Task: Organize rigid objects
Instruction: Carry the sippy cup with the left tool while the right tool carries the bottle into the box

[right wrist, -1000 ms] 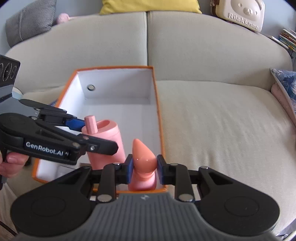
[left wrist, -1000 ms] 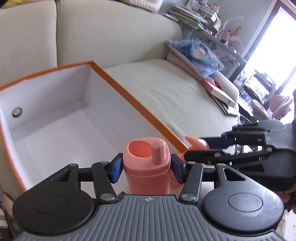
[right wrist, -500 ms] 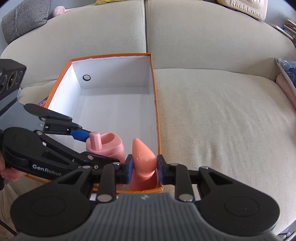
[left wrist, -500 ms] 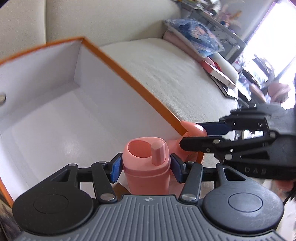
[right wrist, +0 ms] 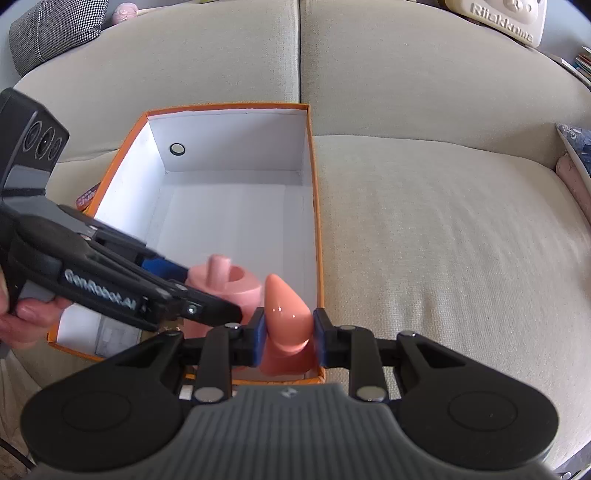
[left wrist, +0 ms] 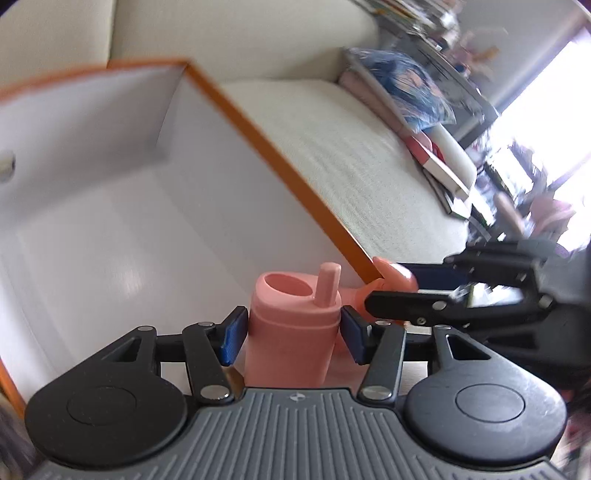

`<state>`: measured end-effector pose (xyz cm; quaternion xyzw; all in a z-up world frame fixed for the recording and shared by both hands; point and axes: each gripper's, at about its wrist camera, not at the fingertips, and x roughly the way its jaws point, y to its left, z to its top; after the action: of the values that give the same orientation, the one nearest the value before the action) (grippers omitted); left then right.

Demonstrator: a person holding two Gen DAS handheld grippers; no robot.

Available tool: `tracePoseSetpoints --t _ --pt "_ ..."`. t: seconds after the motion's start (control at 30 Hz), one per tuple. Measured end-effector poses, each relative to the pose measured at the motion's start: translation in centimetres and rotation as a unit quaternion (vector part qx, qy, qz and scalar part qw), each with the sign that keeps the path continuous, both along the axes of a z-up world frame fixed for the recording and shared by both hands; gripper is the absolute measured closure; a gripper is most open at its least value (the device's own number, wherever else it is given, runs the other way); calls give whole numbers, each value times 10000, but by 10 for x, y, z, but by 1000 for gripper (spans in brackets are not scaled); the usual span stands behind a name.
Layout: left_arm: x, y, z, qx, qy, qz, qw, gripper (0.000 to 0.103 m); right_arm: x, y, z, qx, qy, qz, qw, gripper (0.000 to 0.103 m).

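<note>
My left gripper [left wrist: 293, 336] is shut on a pink cup [left wrist: 291, 332] with an upright peg on its rim. The cup hangs over the near end of a white box with an orange rim [left wrist: 258, 147]. My right gripper [right wrist: 289, 339] is shut on a smooth pink cone [right wrist: 286, 314], point up, at the box's near right corner. In the right wrist view the left gripper [right wrist: 207, 291] comes in from the left with the cup [right wrist: 236, 284], just left of the cone. The left wrist view shows the cone [left wrist: 397, 275] between the right gripper's fingers [left wrist: 406, 299]. Nothing lies on the visible box floor.
The box rim [right wrist: 314, 206] runs along a beige sofa seat [right wrist: 443, 240] that stretches to the right. A hand [right wrist: 26, 314] holds the left gripper. A grey cushion [right wrist: 55, 26] and a cream bear case [right wrist: 506, 22] sit on the backrest. Books and a blue cushion [left wrist: 406, 88] lie at the sofa's far end.
Both views have tipped further down over the box. The cup and the cone stay gripped and now sit closer together at the box's near right corner.
</note>
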<state>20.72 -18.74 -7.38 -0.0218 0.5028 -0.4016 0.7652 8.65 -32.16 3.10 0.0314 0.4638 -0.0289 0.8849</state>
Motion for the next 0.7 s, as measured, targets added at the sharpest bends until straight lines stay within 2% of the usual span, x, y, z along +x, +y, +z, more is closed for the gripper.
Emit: tracePoseSetpoints --t 0.1,0.27,0.37,0.47,0.57,0.7 --pt "-5 -5 1 60 -241 19 9997 41 0 0 4 0 47 3 10000 76" --pt "-11 -2 4 21 -207 13 9998 41 -3 -4 12 71 106 36 9999 76" --pt "-13 2 7 89 -55 -38 9999 41 2 -4 10 40 163 76 9998 76" --pt "-8 4 10 168 213 3 9996 41 9 2 2 -86 395 197 9990 76" --pt "-5 6 13 226 305 26 9993 41 11 4 -7 -103 595 182 9980 76" --pt "-7 4 15 211 40 35 9998 41 9 3 -11 -59 642 121 9978 74"
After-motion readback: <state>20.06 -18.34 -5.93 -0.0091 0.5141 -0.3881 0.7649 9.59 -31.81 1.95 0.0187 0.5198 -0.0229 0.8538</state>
